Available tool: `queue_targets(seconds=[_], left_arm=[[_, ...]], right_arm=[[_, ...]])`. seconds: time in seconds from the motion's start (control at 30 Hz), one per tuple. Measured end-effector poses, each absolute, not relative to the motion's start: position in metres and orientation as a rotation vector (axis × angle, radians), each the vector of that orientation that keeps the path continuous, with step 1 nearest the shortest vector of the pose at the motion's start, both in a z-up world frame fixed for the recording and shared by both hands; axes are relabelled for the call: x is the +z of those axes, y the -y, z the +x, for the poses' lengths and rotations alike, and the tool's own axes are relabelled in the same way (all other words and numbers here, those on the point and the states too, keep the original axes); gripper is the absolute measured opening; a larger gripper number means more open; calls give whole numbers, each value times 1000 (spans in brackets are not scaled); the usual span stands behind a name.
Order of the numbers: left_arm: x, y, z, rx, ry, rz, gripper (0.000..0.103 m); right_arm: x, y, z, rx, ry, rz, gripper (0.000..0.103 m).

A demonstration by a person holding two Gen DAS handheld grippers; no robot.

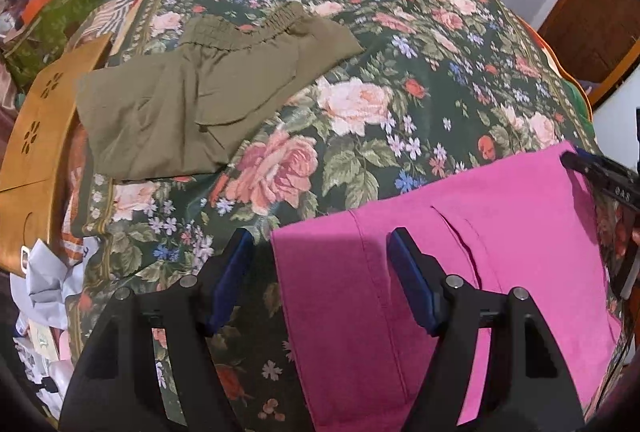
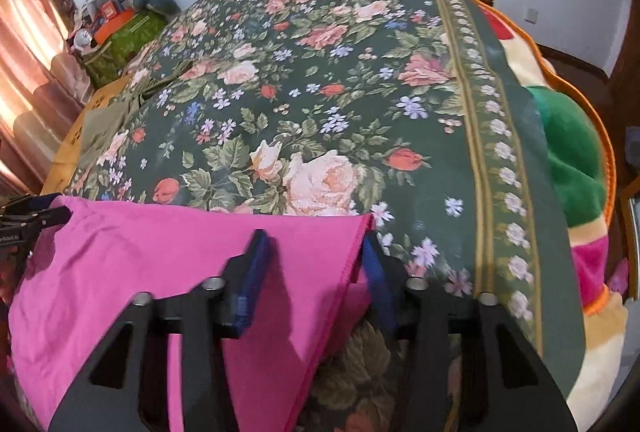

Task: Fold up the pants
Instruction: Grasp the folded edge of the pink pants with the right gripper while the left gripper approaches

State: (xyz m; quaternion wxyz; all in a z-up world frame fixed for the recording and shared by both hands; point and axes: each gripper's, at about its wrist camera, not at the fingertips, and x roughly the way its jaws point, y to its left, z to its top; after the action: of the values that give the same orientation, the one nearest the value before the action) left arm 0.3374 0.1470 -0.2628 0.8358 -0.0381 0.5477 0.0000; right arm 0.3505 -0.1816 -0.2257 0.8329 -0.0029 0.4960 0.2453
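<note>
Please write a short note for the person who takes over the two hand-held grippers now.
Left hand-held gripper: open, straddling the left edge of the pink pants; nothing clamped.
Right hand-held gripper: open, around the pants' right corner.
The pink pants lie flat at the near edge of the floral bedspread.
Olive shorts lie folded, far left.
Left to do: grip both corners and fold the pink pants.

Magenta pants (image 1: 500,232) are seen between and beyond the jaws, plain, no pattern. Bedspread (image 1: 400,32) beyond the jaws is recorded as dark green, printed with pink roses, red buds, small blue and white flowers. Olive-green garment (image 1: 192,104) is noted far beyond the left jaws. Pads (image 2: 248,284) are dark blue on black frames.
</note>
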Motion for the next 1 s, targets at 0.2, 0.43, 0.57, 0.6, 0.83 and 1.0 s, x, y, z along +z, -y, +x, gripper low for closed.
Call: queue_targets(seconds=[0.2, 0.43, 0.57, 0.6, 0.83, 1.0], left_arm=[[-267, -149, 332, -2, -1145, -85, 69], [-264, -147, 317, 78, -1086, -33, 68], [-261, -146, 313, 112, -1074, -11, 68], [-259, -145, 312, 116, -1073, 0, 68], [-242, -150, 302, 129, -1073, 3, 68], [-219, -151, 298, 117, -1043, -12, 68]], right_arm=[[-232, 177, 352, 521, -1064, -54, 6], [-229, 173, 350, 432, -1005, -154, 2], [-229, 165, 348, 408, -994, -222, 2], [-228, 165, 348, 406, -994, -222, 3], [-205, 176, 342, 394, -1001, -173, 5], [-175, 169, 331, 459, -968, -151, 10]])
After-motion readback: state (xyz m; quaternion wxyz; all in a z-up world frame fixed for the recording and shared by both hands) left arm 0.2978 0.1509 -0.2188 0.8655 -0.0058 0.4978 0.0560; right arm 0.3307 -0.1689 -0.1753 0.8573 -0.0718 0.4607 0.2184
